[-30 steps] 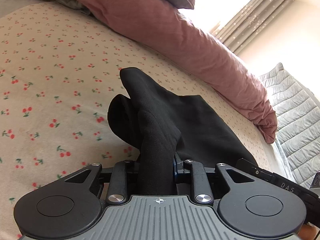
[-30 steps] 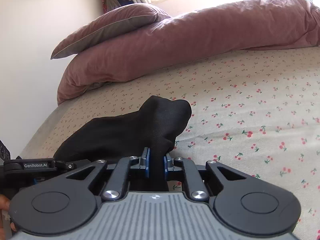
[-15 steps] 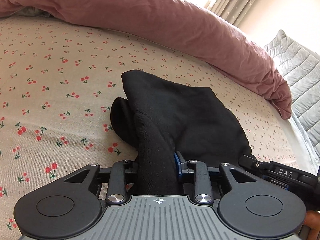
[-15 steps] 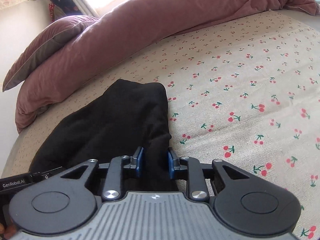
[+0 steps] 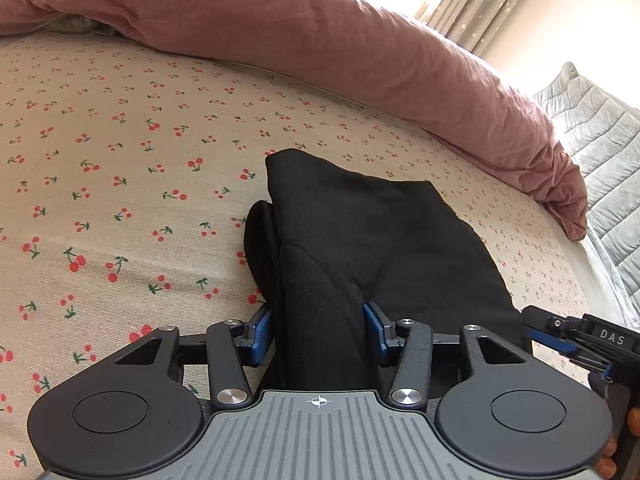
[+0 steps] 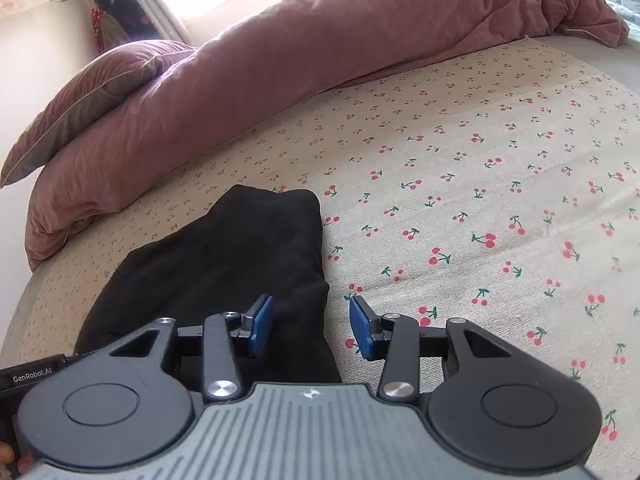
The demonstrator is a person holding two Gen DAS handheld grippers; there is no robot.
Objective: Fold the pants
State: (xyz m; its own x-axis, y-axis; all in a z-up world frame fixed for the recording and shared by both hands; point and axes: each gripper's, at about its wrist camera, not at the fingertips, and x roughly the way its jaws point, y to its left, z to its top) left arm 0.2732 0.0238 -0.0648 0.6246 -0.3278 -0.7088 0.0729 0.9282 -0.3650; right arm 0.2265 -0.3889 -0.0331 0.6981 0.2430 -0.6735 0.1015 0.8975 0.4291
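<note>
Cherry-print sheet [image 5: 120,200], pink duvet [image 5: 360,52] along frame top, curtain [image 5: 480,4] upper right. Black pants [image 5: 360,240] lie lower centre. My left gripper [image 5: 319,334] and right gripper [image 6: 311,330] are opening, cloth between, pads off.

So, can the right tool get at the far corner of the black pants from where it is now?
Probably yes. The right tool is opening over the near edge of the black pants, and only flat fabric and bare bedsheet lie between it and that corner. The pink duvet sits well beyond.
</note>
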